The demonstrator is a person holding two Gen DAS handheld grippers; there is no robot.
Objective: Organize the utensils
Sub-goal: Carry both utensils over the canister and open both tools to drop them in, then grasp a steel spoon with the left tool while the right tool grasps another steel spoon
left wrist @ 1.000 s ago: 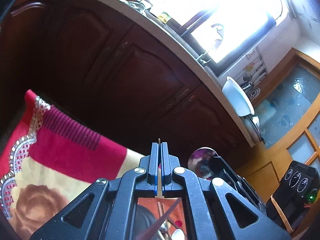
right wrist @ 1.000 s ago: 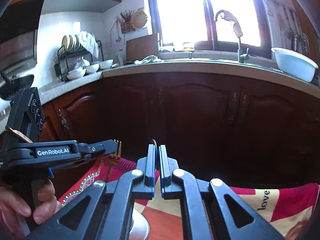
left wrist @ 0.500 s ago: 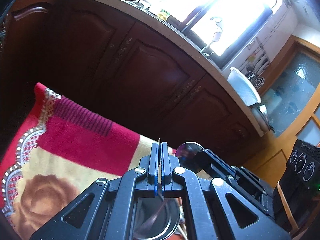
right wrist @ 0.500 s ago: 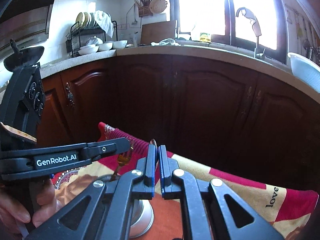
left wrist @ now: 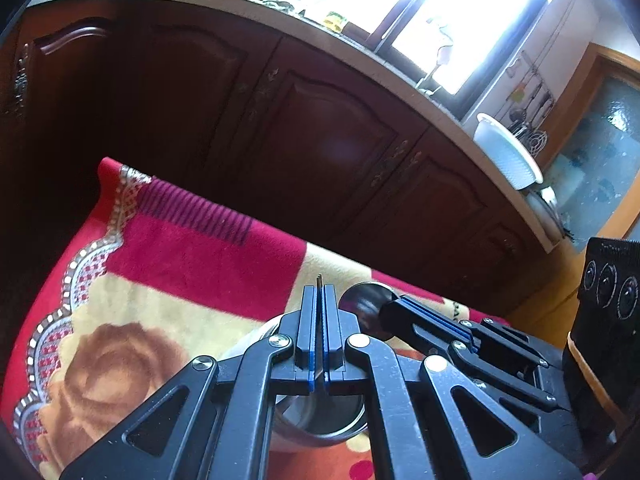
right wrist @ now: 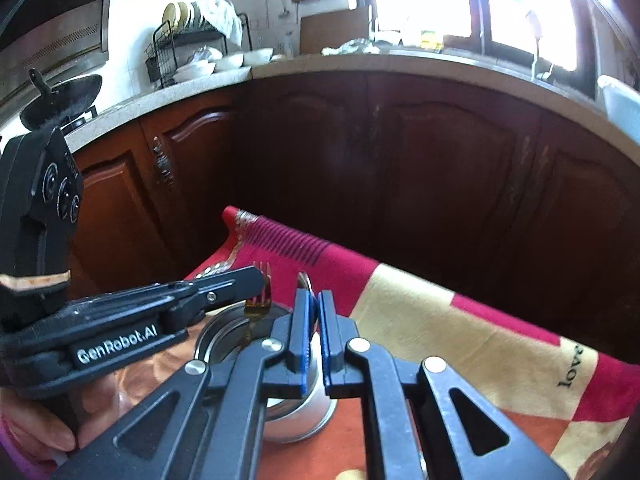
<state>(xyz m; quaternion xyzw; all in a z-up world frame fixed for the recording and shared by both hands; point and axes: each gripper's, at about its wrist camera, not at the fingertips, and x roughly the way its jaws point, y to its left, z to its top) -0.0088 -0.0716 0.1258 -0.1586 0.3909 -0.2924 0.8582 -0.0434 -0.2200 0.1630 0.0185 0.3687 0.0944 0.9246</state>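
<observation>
My left gripper [left wrist: 319, 292] is shut on a gold fork; its edge [left wrist: 319, 280] pokes out between the fingers, and its tines [right wrist: 262, 288] show in the right wrist view, over a steel cup [right wrist: 224, 336]. My right gripper [right wrist: 314, 300] is shut on a spoon whose edge [right wrist: 306, 280] rises between the fingers; its round bowl [left wrist: 362, 302] shows in the left wrist view. The steel cup [left wrist: 320, 420] sits on the red and cream cloth [left wrist: 180, 264], right under both grippers. Both utensils are held above the cup's mouth.
Dark wooden cabinets [right wrist: 400, 160] under a stone counter [right wrist: 440, 64] stand behind the cloth-covered table. A white bowl [left wrist: 508, 152] sits on the counter at the right. A dish rack [right wrist: 188, 48] stands at the far left. The cloth's far edge [right wrist: 360, 256] drops off.
Both grippers have tilted downward and come closer over the cup. The fork and the spoon have moved down toward the cup's mouth. More of the cloth shows.
</observation>
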